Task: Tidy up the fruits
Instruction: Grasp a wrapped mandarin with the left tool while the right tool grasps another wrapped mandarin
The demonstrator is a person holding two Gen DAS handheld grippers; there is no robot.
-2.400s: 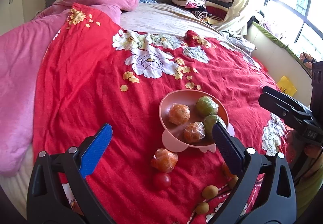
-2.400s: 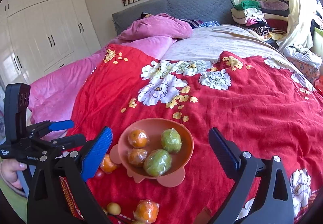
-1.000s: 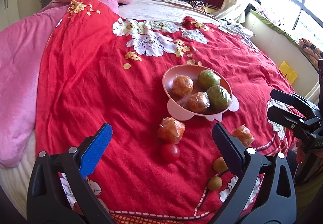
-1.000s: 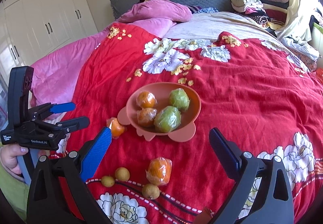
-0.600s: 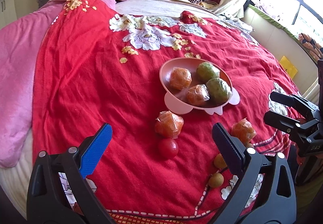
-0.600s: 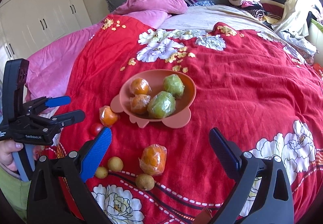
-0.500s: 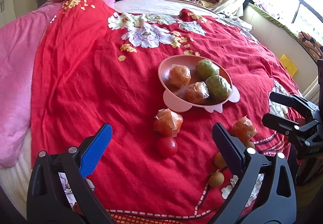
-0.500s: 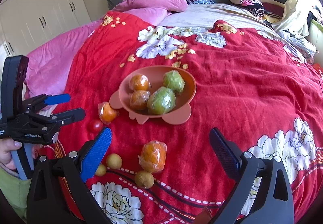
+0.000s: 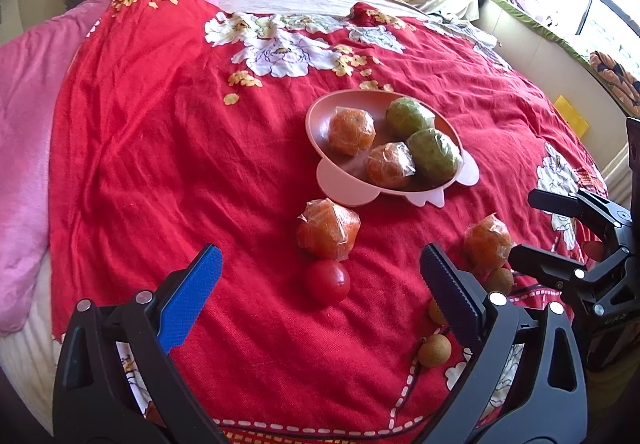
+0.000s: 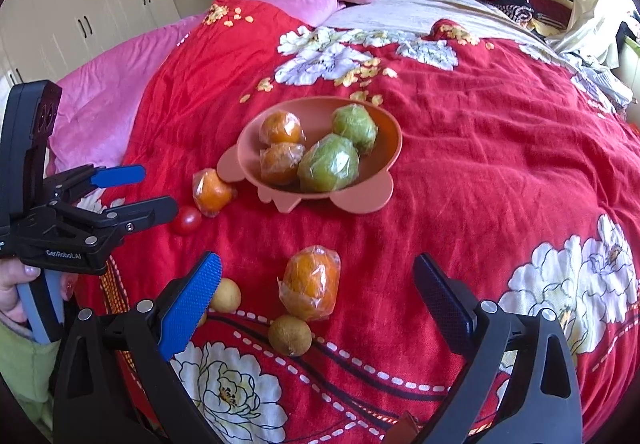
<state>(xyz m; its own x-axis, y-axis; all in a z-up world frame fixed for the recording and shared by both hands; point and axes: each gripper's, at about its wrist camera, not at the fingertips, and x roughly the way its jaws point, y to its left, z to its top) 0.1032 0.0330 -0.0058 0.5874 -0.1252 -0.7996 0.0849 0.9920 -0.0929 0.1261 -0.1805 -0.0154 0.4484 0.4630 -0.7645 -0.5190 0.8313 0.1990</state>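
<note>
Both grippers, left (image 9: 320, 284) and right (image 10: 316, 292), gape wide and empty above loose fruit near the bed's (image 10: 500, 172) front edge; a small fruit (image 9: 438, 312) seems half hidden.

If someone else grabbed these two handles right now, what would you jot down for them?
Left tool: open, empty, hovering over the red tomato.
Right tool: open, empty, over a wrapped orange.
Done: pink bowl on the red bedspread holds two wrapped oranges and two wrapped green fruits.
Left: on the bedspread, that orange, another wrapped orange near the bowl, the tomato, and three small brown round fruits, one at.
</note>
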